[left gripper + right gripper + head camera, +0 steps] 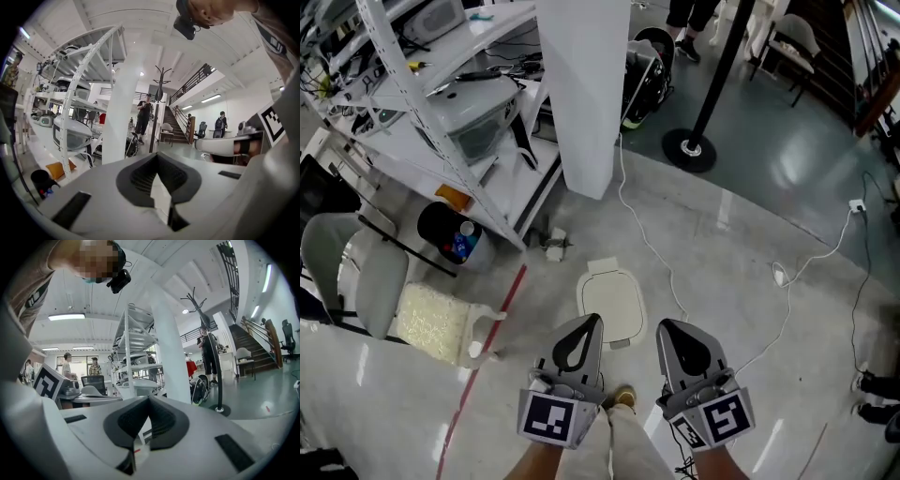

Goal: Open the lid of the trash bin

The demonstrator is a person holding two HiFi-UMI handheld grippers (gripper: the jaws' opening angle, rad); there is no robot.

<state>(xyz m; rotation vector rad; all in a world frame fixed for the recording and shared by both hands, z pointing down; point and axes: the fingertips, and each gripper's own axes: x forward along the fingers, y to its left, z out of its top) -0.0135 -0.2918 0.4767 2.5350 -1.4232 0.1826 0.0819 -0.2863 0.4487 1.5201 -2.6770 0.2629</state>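
Observation:
The trash bin (611,302) stands on the floor straight ahead in the head view, seen from above, with its cream-white lid lying flat and closed. My left gripper (592,322) hovers above the bin's near edge, its jaws shut with nothing between them. My right gripper (664,327) is just right of the bin, also shut and empty. In the left gripper view my left gripper (157,154) points out level into the room, tips touching. The right gripper view shows my right gripper (149,398) the same way. Neither gripper view shows the bin.
A white pillar (586,94) rises behind the bin, with a white shelving rack (441,112) to its left. A black bucket (450,232), a grey chair (356,272) and a white sack (431,323) sit at left. A coat-stand base (689,150) and a white cable (787,281) lie to the right.

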